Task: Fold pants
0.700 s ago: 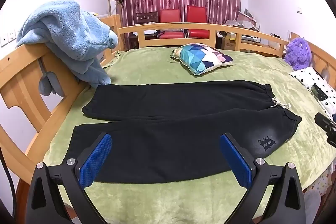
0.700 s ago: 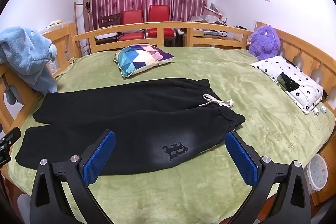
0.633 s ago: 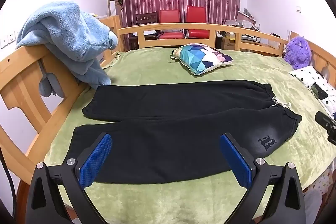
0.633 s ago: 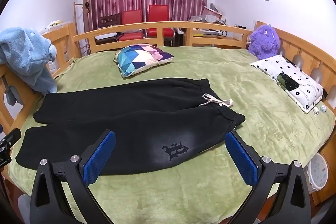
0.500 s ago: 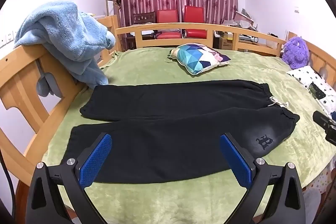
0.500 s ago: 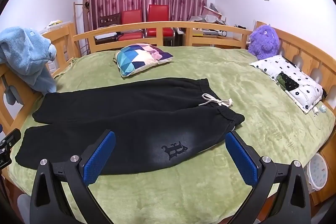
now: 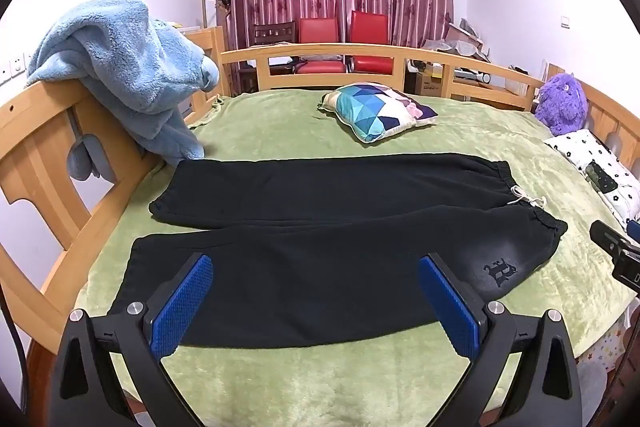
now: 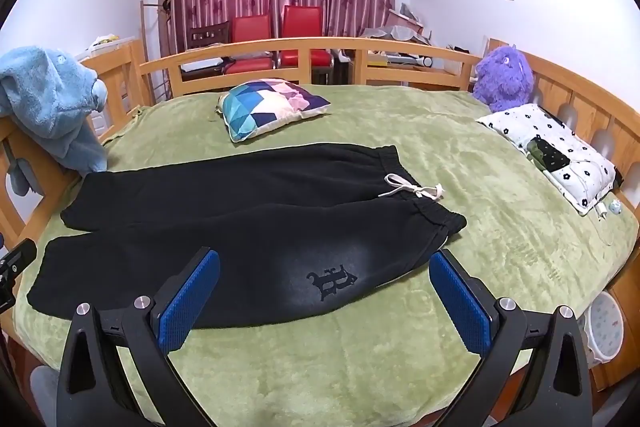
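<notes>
Little has moved since the earlier frames: both views have shifted only slightly and the pants (image 7: 332, 227) lie as before, flat across the middle of the green bed (image 7: 280, 127), waistband at right. A gothic letter emblem (image 8: 331, 282) marks the near leg, lower centre; it looks like an "R", though not surely. Left tool (image 7: 316, 303) and right tool (image 8: 325, 301) both hang spread wide, holding nothing. Only the right view shows a white tub (image 8: 606, 327) beside the bed, lower right, its contents unseen.
</notes>
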`<state>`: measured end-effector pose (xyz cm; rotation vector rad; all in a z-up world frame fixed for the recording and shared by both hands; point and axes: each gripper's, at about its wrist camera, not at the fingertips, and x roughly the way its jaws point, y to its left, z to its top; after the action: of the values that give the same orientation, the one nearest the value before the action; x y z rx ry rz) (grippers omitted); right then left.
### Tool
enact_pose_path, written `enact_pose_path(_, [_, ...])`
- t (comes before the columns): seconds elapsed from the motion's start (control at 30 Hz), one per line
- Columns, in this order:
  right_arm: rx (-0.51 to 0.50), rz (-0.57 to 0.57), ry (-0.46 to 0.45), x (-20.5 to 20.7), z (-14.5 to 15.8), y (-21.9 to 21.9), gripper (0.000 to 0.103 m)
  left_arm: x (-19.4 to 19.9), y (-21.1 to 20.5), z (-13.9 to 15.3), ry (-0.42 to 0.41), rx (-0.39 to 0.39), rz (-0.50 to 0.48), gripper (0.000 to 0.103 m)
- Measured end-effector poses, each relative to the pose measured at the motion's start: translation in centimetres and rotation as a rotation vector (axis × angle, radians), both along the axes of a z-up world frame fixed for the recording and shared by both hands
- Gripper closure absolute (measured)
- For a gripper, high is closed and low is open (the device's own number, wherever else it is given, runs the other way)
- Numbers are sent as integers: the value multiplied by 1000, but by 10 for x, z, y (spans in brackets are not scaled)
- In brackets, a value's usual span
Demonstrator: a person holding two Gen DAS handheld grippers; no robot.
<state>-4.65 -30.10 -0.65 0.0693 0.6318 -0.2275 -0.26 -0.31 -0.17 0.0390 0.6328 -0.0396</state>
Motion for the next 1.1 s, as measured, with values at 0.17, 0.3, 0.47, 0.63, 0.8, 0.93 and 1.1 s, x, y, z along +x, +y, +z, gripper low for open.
enact_pose_path(0.17, [-3,0,1,1,8,8,0,0,2,0,-2,-4,2,0])
enact_pose_path(0.3, [-2,-1,2,3,13,11,0,0,5,0,-3,-7,3,0])
enact_pose_path(0.47, [-3,-2,1,4,15,12,0,0,7,1,-8,-6,5,0])
enact_pose_path(0.63, [-4,-1,1,3,17,12,0,1,10,3,-13,-7,8,0])
enact_pose_path(0.8, [-2,-2,1,3,18,11,0,1,9,2,-12,-5,9,0])
enact_pose_path(0.93, [-5,-6,-3,2,17,10,0,0,9,2,-12,-6,8,0])
enact_pose_path(1.1, [0,-8,-15,-1,20,10,0,1,9,2,-13,-5,8,0])
